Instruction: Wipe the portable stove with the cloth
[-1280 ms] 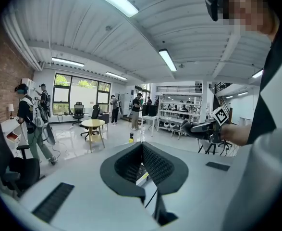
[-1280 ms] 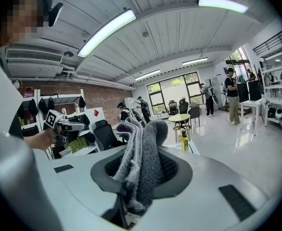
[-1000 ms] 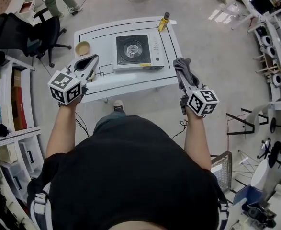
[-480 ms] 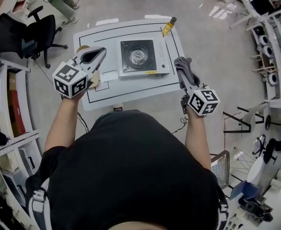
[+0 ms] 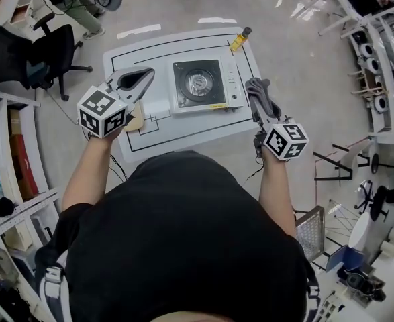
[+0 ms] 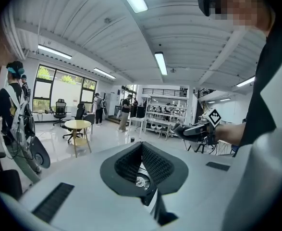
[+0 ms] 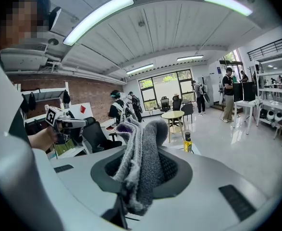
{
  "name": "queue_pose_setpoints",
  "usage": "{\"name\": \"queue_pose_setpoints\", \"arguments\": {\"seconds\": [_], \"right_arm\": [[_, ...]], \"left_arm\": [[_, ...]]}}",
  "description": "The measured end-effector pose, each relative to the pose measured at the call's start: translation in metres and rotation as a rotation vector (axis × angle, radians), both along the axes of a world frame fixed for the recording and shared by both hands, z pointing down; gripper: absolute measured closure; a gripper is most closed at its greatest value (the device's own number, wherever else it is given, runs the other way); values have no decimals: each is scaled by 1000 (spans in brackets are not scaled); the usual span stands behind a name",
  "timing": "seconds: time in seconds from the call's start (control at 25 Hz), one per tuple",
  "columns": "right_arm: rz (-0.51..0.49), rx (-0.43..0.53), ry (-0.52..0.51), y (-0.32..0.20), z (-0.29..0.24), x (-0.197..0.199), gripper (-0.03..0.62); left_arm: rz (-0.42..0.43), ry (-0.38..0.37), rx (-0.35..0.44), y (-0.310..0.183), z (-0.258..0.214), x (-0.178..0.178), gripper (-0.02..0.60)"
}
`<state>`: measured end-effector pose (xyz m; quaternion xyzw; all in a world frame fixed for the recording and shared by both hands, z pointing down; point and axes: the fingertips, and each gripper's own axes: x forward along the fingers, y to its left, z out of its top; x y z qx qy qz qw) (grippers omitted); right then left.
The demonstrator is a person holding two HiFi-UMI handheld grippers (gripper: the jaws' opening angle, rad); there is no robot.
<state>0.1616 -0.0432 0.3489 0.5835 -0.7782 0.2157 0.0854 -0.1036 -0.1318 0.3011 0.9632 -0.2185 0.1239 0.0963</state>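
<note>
Right tool [image 5: 257,100] clamps cloth [image 5: 256,86] near stove [image 5: 200,84], bottle [image 5: 239,40] beyond.

The bench [image 5: 158,51] is white, ruled with thin black lines. The portable stove [image 5: 203,86] has a black top, a pale control panel and a yellow strip on its near edge. Right of the stove the cloth [image 5: 259,94] is grey; behind the stove the bottle [image 5: 239,40] is yellow with a dark cap. The cubes on the left claw [image 5: 141,77] and right claw [image 5: 257,104] are white with black markers.

Stove [image 5: 203,86] on table [image 5: 183,125] centre; bottle [image 5: 240,40] behind-right at corner; bowl [image 5: 136,121] left.
</note>
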Motion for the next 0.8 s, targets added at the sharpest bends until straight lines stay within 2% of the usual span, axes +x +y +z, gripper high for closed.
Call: {"name": "queue_pose_setpoints", "arguments": {"seconds": [0.36,0.8], "right_arm": [[-16,-22,9,-22,16,10,479],[-102,-95,82,-54,68,55,479]], "left_arm": [[-26,0,-18,-11,9,0,560],[-145,-3,-15,-24,6,21,560]]}}
